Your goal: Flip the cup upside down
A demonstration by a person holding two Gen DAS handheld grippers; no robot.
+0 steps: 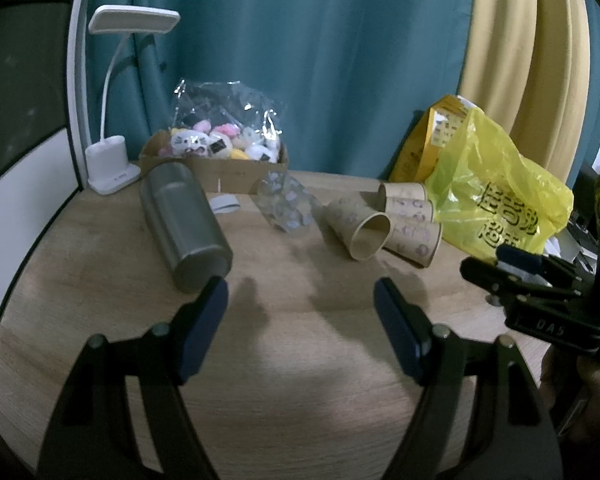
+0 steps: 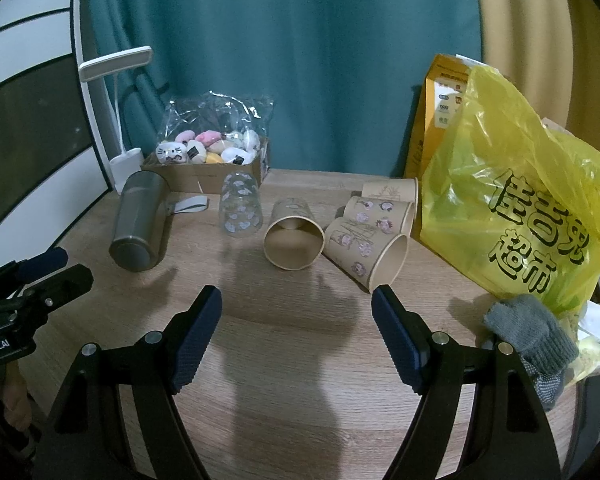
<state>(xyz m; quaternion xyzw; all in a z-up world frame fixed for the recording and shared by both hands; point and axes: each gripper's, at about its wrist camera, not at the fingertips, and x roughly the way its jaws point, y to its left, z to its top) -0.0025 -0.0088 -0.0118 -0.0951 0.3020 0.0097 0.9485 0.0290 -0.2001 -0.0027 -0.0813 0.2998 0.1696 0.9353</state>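
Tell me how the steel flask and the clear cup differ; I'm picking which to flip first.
The steel flask is opaque plain grey metal; the clear cup is see-through with small printed patterns. The flask is longer and bulkier than the cup. The flask has a grey strap beside its far end; the cup has none. Both lie on their sides on the wooden table, untouched by either tool.

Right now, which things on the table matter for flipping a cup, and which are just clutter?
Job: paper cups lying on their sides, clear patterned cup, left gripper, right gripper, both open.

Clutter: steel flask, yellow bag, toy box, desk lamp, grey glove.
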